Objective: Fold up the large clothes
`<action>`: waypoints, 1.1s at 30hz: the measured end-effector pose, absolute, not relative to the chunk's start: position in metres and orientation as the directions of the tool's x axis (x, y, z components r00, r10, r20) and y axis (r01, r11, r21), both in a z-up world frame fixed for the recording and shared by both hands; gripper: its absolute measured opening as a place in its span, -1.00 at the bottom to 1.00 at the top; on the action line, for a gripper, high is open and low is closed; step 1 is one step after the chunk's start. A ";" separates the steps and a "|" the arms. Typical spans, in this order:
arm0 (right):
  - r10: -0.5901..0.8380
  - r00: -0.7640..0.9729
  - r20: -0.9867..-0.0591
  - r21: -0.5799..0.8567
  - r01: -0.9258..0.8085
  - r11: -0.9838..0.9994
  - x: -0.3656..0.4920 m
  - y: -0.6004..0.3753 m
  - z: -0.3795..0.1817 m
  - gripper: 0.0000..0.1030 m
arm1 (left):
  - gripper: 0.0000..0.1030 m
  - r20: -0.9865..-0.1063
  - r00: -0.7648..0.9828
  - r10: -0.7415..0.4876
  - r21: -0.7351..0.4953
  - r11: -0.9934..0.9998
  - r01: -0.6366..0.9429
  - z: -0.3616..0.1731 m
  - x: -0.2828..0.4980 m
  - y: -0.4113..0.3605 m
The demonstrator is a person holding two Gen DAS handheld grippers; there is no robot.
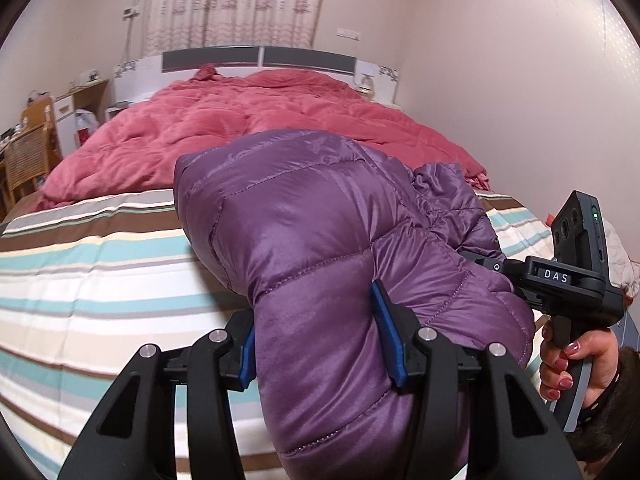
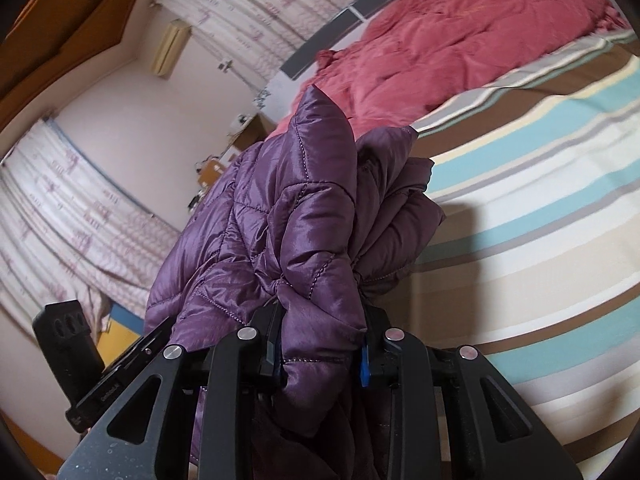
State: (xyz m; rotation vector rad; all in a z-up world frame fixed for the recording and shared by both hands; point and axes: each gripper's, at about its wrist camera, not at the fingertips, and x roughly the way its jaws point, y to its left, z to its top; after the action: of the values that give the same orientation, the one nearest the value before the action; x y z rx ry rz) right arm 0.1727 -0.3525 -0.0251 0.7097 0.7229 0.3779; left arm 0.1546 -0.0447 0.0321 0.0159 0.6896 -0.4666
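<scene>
Striped bedsheet [image 1: 100,280] fills the foreground, with a rumpled red quilt [image 1: 240,120] toward 12 o'clock near the headboard. Both the left gripper [image 1: 320,344] and right gripper [image 2: 320,344] are clenched on thick folds of the purple quilted down jacket [image 1: 320,220], bunched and apparently lifted above the sheet. Judged best: lower it flat and spread it before creasing, since glossy, puffy panels likely slip and spring back.

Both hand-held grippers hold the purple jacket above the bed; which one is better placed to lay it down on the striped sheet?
Probably the left hand-held gripper: level, it grips a smooth panel of the purple jacket over the striped sheet. The right hand-held gripper is tilted, holding bunched folds.
</scene>
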 end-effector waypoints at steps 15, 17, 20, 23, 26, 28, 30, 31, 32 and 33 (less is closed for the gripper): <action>0.658 0.576 -0.485 0.681 -0.224 0.698 0.202 -0.245 -0.019 -0.49 | -0.05 -0.605 0.758 -0.245 -0.125 0.969 0.214 0.025 0.126 0.063; 0.666 0.561 -0.492 0.672 -0.242 0.700 0.207 -0.228 -0.021 -0.49 | -0.05 -0.608 0.762 -0.222 -0.130 0.975 0.181 0.021 0.126 0.077; 0.680 0.537 -0.499 0.665 -0.266 0.698 0.216 -0.203 -0.025 -0.49 | -0.05 -0.608 0.774 -0.177 -0.126 0.984 0.127 0.014 0.128 0.099; 0.678 0.526 -0.513 0.636 -0.297 0.712 0.221 -0.180 -0.029 -0.49 | -0.05 -0.612 0.776 -0.151 -0.130 0.987 0.090 0.004 0.133 0.116; 0.652 0.517 -0.554 0.594 -0.303 0.745 0.227 -0.160 -0.037 -0.49 | -0.04 -0.655 0.744 -0.131 -0.142 0.989 0.050 -0.022 0.144 0.131; 0.626 0.523 -0.578 0.572 -0.288 0.768 0.226 -0.154 -0.046 -0.47 | 0.01 -0.678 0.724 -0.129 -0.149 0.988 0.036 -0.037 0.149 0.136; 0.615 0.534 -0.580 0.566 -0.278 0.776 0.224 -0.156 -0.051 -0.38 | 0.06 -0.668 0.733 -0.130 -0.150 0.988 0.038 -0.048 0.149 0.138; 0.602 0.536 -0.591 0.555 -0.271 0.786 0.222 -0.156 -0.053 -0.36 | 0.08 -0.665 0.735 -0.129 -0.146 0.988 0.041 -0.049 0.148 0.139; 0.597 0.538 -0.595 0.550 -0.269 0.791 0.221 -0.157 -0.054 -0.36 | 0.09 -0.661 0.739 -0.128 -0.139 0.989 0.046 -0.051 0.149 0.138; 0.591 0.541 -0.598 0.548 -0.263 0.794 0.219 -0.159 -0.054 -0.36 | 0.09 -0.660 0.741 -0.127 -0.136 0.989 0.049 -0.052 0.147 0.139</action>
State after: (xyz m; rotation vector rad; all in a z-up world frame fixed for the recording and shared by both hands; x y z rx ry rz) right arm 0.2194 -0.1585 -0.0539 0.4230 0.8595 0.5254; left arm 0.1471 0.1386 -0.0518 -0.1128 0.7309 -0.0968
